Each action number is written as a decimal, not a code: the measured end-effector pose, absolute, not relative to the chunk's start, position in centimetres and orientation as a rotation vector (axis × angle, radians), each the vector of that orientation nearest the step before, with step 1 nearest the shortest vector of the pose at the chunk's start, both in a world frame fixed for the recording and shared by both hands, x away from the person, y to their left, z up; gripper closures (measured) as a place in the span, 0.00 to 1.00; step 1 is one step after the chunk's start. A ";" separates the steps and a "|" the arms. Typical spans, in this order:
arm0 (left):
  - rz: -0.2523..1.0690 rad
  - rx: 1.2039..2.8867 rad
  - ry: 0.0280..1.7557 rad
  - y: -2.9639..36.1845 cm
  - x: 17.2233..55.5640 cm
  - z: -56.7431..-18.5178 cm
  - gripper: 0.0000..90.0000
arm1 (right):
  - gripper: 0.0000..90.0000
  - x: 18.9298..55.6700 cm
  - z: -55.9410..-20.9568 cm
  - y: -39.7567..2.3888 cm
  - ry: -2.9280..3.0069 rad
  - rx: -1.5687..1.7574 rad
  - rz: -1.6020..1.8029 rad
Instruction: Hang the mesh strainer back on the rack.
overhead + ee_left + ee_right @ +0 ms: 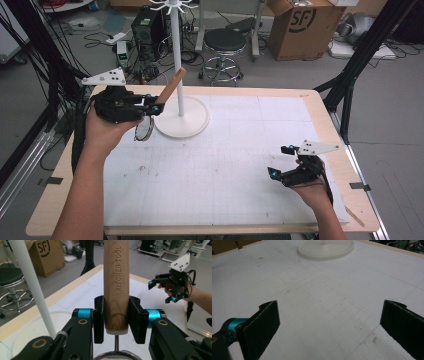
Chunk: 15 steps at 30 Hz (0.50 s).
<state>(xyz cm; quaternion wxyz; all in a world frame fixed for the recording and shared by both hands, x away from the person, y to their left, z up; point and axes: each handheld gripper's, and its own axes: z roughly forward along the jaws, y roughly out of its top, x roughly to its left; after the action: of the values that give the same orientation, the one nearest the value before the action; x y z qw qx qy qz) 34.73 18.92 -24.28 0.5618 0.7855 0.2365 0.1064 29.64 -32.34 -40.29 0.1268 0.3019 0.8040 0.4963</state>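
Note:
A small strainer with a wooden handle (172, 86) marked "KITCHEN TOOL" (116, 285) is held at the back left of the table. My left gripper (155, 106) is shut on the handle's lower end (116, 318), with the handle pointing up and away. The round mesh bowl (144, 129) hangs below the jaws, its rim (117, 356) just in sight. A white hook stand (176, 60) rises right beside it. My right gripper (279, 161) hovers open over the mat at the right, nothing between its pads (268, 315).
The stand's round base (190, 122) rests on a white grid mat (225, 150) that covers most of the wooden table; the base (325, 248) lies ahead in the right gripper view. A stool (225, 42), cardboard box (300, 25) and cables stand on the floor beyond.

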 end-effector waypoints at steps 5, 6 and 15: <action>0.266 1.840 0.545 18.9 35.3 -23.4 0.76 | 0.01 29.7 -40.3 -32.3 2.344 0.871 1.441; 0.266 1.842 0.543 18.9 35.4 -23.2 0.76 | 0.02 29.7 -40.3 -32.3 2.345 0.874 1.442; 0.297 1.805 0.548 18.4 36.5 -21.3 0.76 | 0.01 29.7 -40.3 -32.3 2.346 0.875 1.434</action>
<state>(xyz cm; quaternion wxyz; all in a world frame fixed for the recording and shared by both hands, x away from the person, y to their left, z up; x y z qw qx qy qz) 36.51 18.40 -21.34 0.5775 0.7716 0.2343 0.1271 29.69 -32.28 -40.33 0.1277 0.3008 0.8064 0.4928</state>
